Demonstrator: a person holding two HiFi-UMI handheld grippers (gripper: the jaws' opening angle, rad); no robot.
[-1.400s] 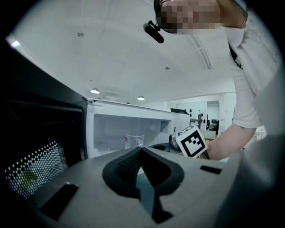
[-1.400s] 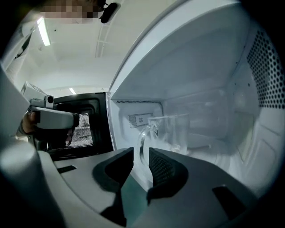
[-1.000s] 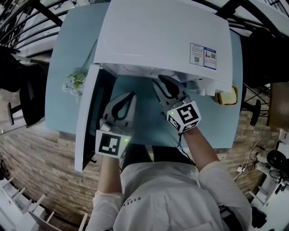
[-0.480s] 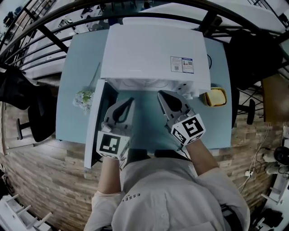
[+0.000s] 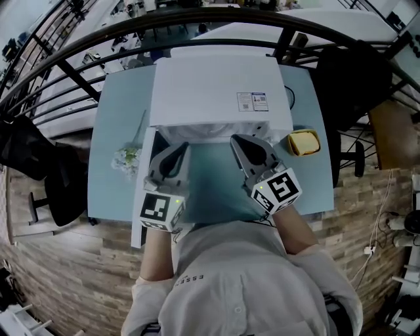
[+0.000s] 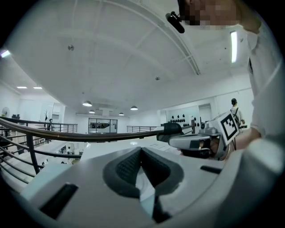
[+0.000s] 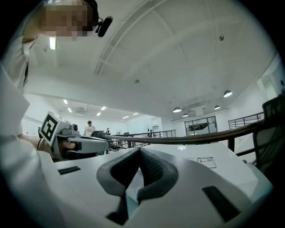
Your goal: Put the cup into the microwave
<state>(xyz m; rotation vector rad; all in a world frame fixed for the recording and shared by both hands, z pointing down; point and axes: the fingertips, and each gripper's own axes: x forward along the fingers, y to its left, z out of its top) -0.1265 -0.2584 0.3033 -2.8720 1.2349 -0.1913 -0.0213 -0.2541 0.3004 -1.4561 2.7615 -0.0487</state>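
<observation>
A white microwave (image 5: 216, 92) stands on the light blue table (image 5: 115, 118) with its door (image 5: 146, 177) swung open to the left. Its inside is hidden from above. A yellow cup-like container (image 5: 302, 141) sits on the table just right of the microwave. My left gripper (image 5: 182, 146) and right gripper (image 5: 234, 138) hover side by side in front of the opening, both shut and holding nothing. In the left gripper view the jaws (image 6: 141, 149) meet above the microwave's top; the right gripper view shows its jaws (image 7: 140, 149) closed the same way.
A small bunch of pale flowers (image 5: 126, 157) lies on the table left of the door. A dark curved railing (image 5: 197, 16) runs behind the table. Dark chairs (image 5: 39, 170) stand at both sides on the wooden floor.
Both grippers have drawn back from the microwave's opening toward the person, and the head view now takes in more of the table. The door stays open.
</observation>
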